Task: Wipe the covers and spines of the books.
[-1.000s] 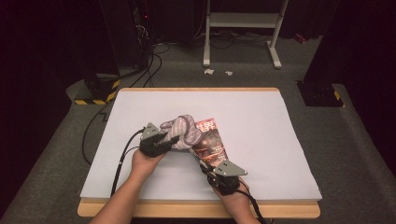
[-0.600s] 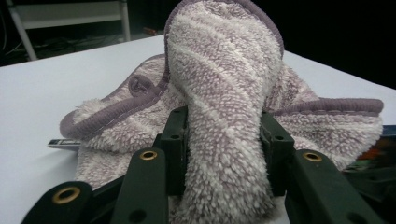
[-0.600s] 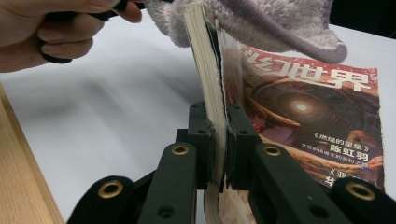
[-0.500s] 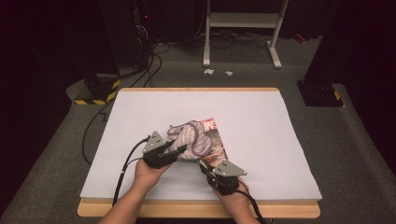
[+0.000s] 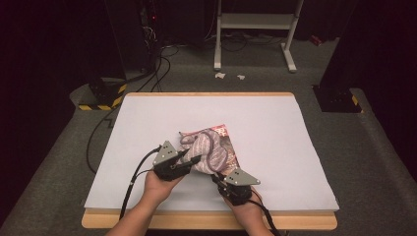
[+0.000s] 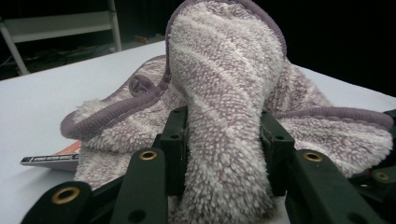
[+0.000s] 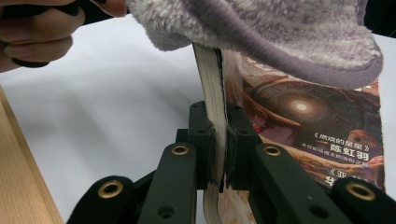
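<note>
left gripper (image 6: pixel 224 140) pinches towel (image 6: pixel 224 84), level | right gripper (image 7: pixel 219 140) clamps book (image 7: pixel 210 84) edge, level

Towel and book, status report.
Left gripper shut on towel. Right gripper shut on book. Towel drapes over book; nothing else in the way.

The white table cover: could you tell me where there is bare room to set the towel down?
The white cover is bare along the far edge, down the left side and over the right half beside the book. It is crowded near the front centre, where the left gripper pinches the towel and the right gripper clamps the book.
</note>
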Motion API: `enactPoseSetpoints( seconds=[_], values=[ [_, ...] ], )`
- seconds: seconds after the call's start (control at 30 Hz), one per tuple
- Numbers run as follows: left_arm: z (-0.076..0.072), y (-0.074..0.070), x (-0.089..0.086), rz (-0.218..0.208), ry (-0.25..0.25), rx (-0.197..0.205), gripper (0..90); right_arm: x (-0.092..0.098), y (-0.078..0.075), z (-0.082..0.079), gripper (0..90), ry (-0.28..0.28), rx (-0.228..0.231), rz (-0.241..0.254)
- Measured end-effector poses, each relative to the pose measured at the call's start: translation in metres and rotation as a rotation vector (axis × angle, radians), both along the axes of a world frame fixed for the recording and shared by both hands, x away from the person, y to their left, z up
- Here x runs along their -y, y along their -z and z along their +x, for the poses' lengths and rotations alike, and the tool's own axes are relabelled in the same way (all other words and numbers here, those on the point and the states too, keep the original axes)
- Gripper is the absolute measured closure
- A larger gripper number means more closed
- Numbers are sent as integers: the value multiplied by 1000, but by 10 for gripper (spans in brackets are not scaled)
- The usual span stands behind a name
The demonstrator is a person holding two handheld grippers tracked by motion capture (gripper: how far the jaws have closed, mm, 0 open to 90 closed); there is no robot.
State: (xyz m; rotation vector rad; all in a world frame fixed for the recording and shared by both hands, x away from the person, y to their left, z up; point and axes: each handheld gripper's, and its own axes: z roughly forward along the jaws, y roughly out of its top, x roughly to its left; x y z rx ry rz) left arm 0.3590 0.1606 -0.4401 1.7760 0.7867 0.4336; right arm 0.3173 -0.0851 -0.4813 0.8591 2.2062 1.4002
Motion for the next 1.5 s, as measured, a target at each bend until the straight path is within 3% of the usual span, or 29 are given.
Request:
enactPoseSetpoints(
  seconds=[0.23, 0.67, 1.2, 1.33, 1.5],
  values=[
    [15, 6, -7, 10, -21, -20, 616, -1, 0, 0, 836, 1, -8, -2],
    [56, 24, -28, 59, -133, -66, 617, -1, 1, 0, 836, -1, -4, -5],
    [99, 49, -53, 47, -273, -126, 615, -3, 1, -1, 833, -10, -1, -14],
    [103, 45, -52, 55, -274, -124, 615, -2, 1, -1, 831, -8, 3, -7],
    [93, 39, -49, 69, -247, -118, 618, -2, 2, -1, 831, -11, 5, -11]
  ],
)
